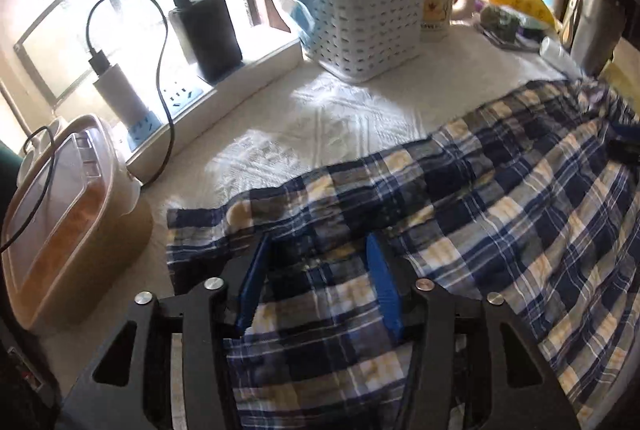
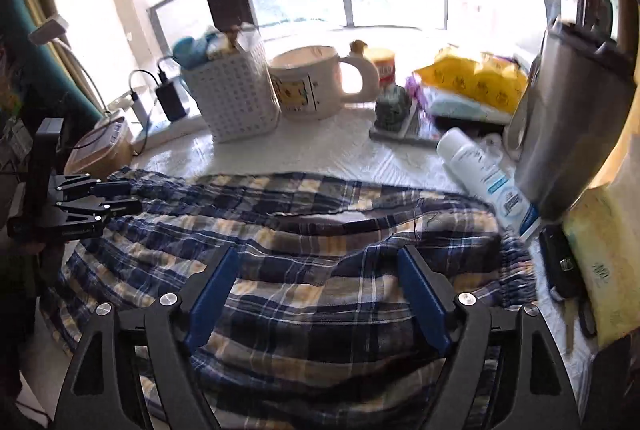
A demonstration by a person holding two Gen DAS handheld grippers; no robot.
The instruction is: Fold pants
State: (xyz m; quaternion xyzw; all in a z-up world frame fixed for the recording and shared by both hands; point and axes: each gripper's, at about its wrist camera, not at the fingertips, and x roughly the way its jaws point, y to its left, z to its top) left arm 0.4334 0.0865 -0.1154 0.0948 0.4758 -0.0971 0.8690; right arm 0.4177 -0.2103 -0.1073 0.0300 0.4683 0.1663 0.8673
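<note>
The blue, white and yellow plaid pants (image 1: 460, 197) lie spread across the white-covered table, and also fill the lower right wrist view (image 2: 304, 230). My left gripper (image 1: 316, 250) is open, its blue fingers (image 1: 382, 278) resting over the leg end of the pants. It also shows from the side in the right wrist view (image 2: 120, 199) at the left edge of the cloth. My right gripper (image 2: 316, 258) is open, its blue fingers (image 2: 420, 294) astride a raised fold near the gathered waistband (image 2: 516, 266).
A white lattice basket (image 1: 368, 13), a big mug (image 2: 316, 85), a white spray bottle (image 2: 484, 173), a steel tumbler (image 2: 572, 125), yellow bags (image 2: 476, 81) and a phone (image 2: 560, 266) crowd the back and right. A tan lidded box (image 1: 68, 226), chargers and a power strip (image 1: 160, 109) stand left.
</note>
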